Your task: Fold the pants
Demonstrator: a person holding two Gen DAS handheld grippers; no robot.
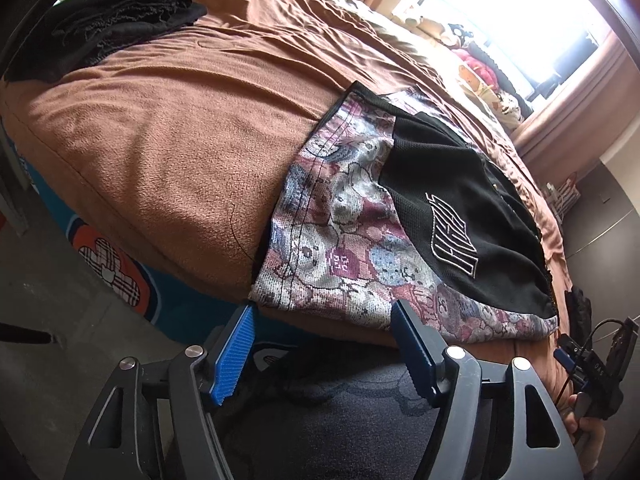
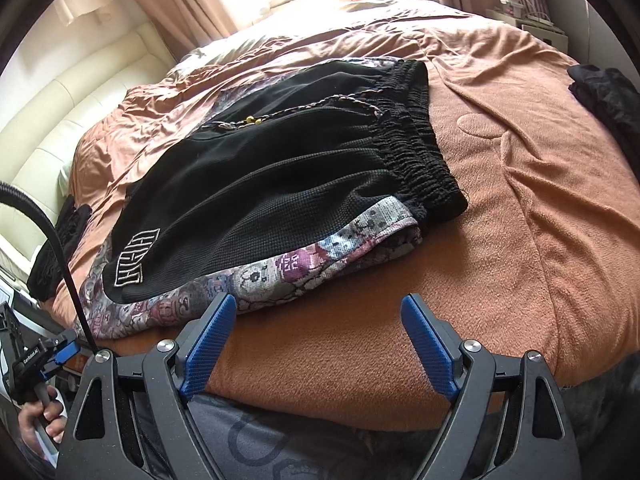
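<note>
A pair of shorts (image 1: pixel 360 236), black with a bear-pattern trim and a white logo, lies flat on the brown bedspread (image 1: pixel 168 144). In the right wrist view the shorts (image 2: pixel 280 184) lie with the elastic waistband to the right. My left gripper (image 1: pixel 324 320) is open and empty, just in front of the shorts' leg hem at the bed's edge. My right gripper (image 2: pixel 318 312) is open and empty, hovering over bare bedspread (image 2: pixel 520 220) just short of the shorts' near side edge.
A pile of black clothes (image 1: pixel 120 20) lies on the bed's far corner; it also shows in the right wrist view (image 2: pixel 608 100). Soft toys (image 1: pixel 476 64) sit below the bright window. A cream headboard (image 2: pixel 72 100) stands at left. The other handle (image 2: pixel 40 364) shows at lower left.
</note>
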